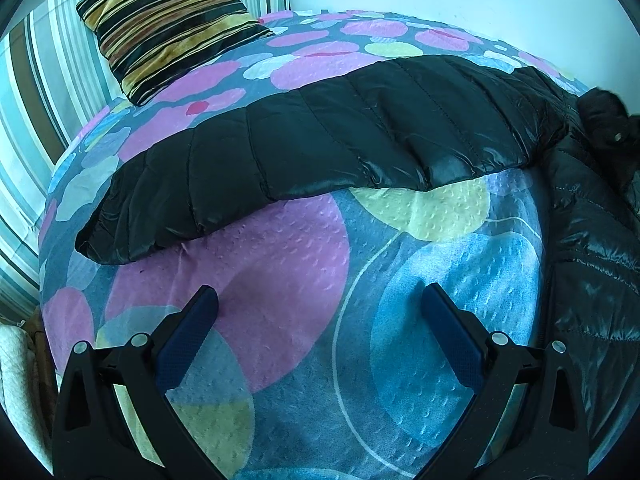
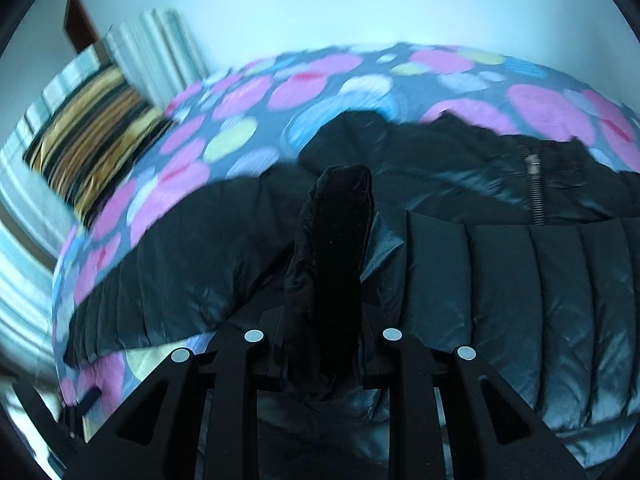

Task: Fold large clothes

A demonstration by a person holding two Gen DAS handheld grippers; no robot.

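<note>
Black puffer jacket (image 2: pixel 520 280) spread on dotted bedspread (image 1: pixel 280 264). R gripper (image 2: pixel 326 264) clamped on a jacket fold, over the body. L gripper (image 1: pixel 320 300) jaws apart, empty; sleeve (image 1: pixel 320 136) lies crosswise just beyond it, toward striped cushion (image 1: pixel 168 20). L nearer the sleeve.

The black quilted puffer jacket (image 1: pixel 328 136) is glossy, slick nylon; the dotted bed cover (image 1: pixel 304 272) is matt, dimpled cloth; the striped pillow (image 1: pixel 168 20) looks velvety.
</note>
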